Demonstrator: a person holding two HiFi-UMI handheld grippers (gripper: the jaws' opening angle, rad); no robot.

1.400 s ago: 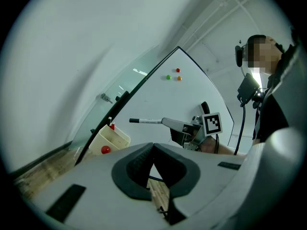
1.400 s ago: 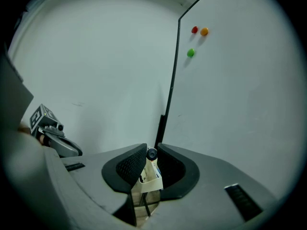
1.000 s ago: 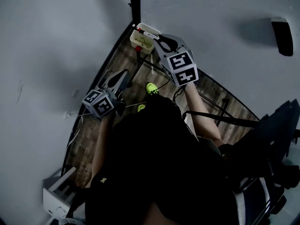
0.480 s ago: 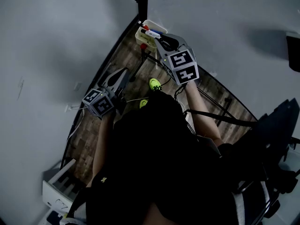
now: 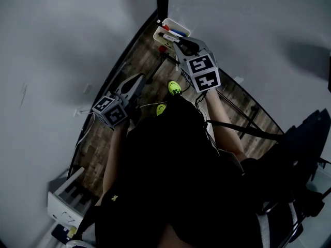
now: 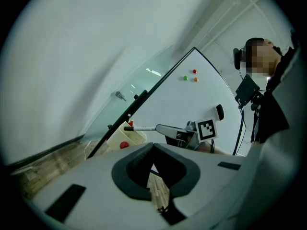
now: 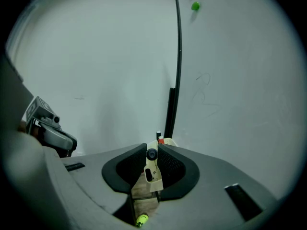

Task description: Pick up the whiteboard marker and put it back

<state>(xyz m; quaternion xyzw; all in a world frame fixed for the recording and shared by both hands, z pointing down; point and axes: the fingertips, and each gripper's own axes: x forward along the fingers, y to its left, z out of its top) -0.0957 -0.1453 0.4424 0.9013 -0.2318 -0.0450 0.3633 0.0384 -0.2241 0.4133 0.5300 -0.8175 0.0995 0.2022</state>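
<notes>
The whiteboard marker [image 5: 168, 36] is white with a black cap. My right gripper [image 5: 175, 40] is shut on it and holds it just over the cream holder [image 5: 173, 22] at the foot of the whiteboard. In the right gripper view the marker [image 7: 151, 154] points end-on between the pads, with the holder [image 7: 149, 176] behind it. The left gripper view shows the marker [image 6: 141, 127] lying level above the holder [image 6: 120, 140]. My left gripper [image 5: 139, 79] hangs lower left, over the floor. Its tips [image 6: 152, 147] meet with nothing between them.
The holder also contains red [image 5: 165, 27] and blue [image 5: 179, 32] markers. A black-framed whiteboard [image 6: 192, 99] with coloured magnets [image 6: 194, 71] stands ahead on a stand. Below are wood flooring [image 5: 103, 149], yellow-green shoes [image 5: 175, 88] and a white unit [image 5: 64, 198] at the lower left.
My right gripper has sunk with the marker, closer to the holder. The left gripper has hardly moved.
</notes>
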